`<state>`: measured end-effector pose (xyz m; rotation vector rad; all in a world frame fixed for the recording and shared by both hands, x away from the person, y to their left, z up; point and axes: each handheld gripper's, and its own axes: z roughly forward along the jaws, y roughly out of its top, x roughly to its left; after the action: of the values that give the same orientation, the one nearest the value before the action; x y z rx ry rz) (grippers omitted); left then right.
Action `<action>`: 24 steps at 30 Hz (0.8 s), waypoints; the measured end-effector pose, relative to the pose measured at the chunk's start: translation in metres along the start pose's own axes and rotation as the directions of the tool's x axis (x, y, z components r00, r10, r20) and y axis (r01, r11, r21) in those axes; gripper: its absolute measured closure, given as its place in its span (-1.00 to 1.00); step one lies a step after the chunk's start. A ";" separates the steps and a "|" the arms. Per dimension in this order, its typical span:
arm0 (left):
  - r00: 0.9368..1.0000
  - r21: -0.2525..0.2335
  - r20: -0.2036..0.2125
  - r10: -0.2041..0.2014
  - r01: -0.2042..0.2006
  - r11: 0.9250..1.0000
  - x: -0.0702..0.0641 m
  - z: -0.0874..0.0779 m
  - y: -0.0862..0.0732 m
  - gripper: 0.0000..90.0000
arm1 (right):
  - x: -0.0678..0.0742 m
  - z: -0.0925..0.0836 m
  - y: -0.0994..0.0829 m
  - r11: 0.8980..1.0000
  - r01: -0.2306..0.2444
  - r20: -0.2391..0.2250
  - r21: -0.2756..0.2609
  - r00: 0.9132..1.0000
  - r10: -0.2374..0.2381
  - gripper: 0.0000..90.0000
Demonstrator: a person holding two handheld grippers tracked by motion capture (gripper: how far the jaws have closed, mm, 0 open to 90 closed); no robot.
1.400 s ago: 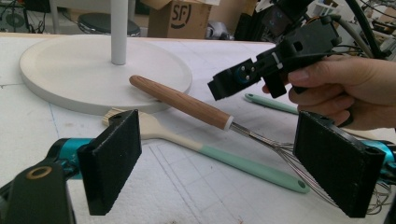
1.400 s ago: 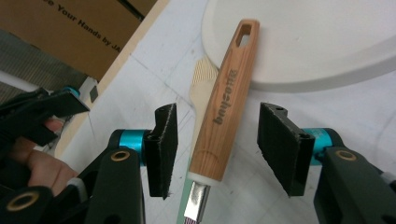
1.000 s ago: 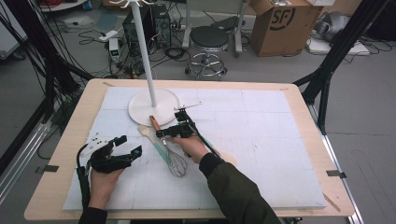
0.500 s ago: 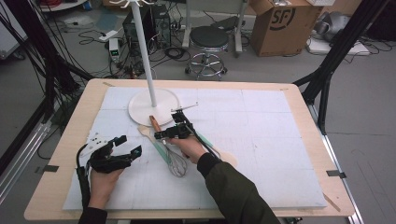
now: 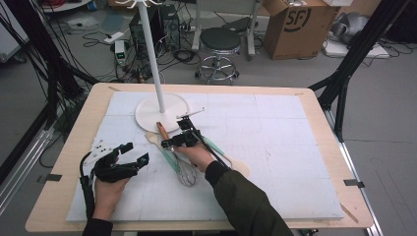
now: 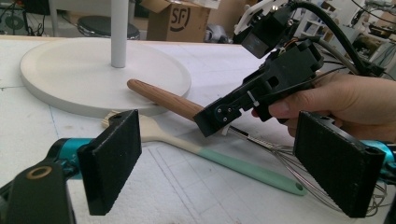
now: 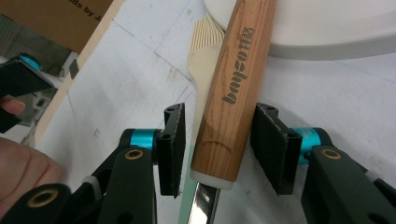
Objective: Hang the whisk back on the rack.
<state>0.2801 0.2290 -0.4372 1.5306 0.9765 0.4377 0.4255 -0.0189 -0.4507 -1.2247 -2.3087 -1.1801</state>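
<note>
The whisk (image 5: 178, 156) lies at the centre of the high view, its wooden handle (image 7: 232, 88) resting on the rim of the white stand base (image 5: 147, 113) and its wire head toward the lower middle of the frame. A mint-handled brush (image 6: 219, 156) crosses beneath it on the table (image 5: 305, 162).

In the right gripper view the handle runs from bottom centre to top centre, straight along the line of the right tongs (image 7: 218, 149). Their jaws have just been closing and now flank the handle's lower end, one on each side, with a small gap showing at both pads; they do not yet press on it. The coming squeeze likely needs only that last bit of closing.

The left tongs (image 5: 132, 153) stand apart, holding nothing, at the lower left of the high view, well farther from the whisk.
</note>
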 end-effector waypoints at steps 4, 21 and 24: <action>1.000 0.000 0.001 0.002 -0.002 1.000 0.000 0.000 0.000 -0.65 | 0.005 0.001 -0.001 0.999 0.039 0.048 0.005 0.998 -0.039 0.34; 1.000 0.000 -0.002 0.000 0.000 1.000 0.000 0.000 0.000 -0.65 | 0.000 -0.005 0.003 0.999 -0.002 0.021 0.049 1.000 0.001 0.48; 1.000 0.003 -0.002 0.003 -0.003 1.000 0.000 0.000 0.000 -0.65 | 0.001 -0.008 0.004 0.999 0.009 0.020 0.047 1.000 -0.009 0.50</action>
<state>0.2797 0.2295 -0.4374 1.5347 0.9776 0.4401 0.4273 -0.0233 -0.4428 -1.2163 -2.3448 -1.1156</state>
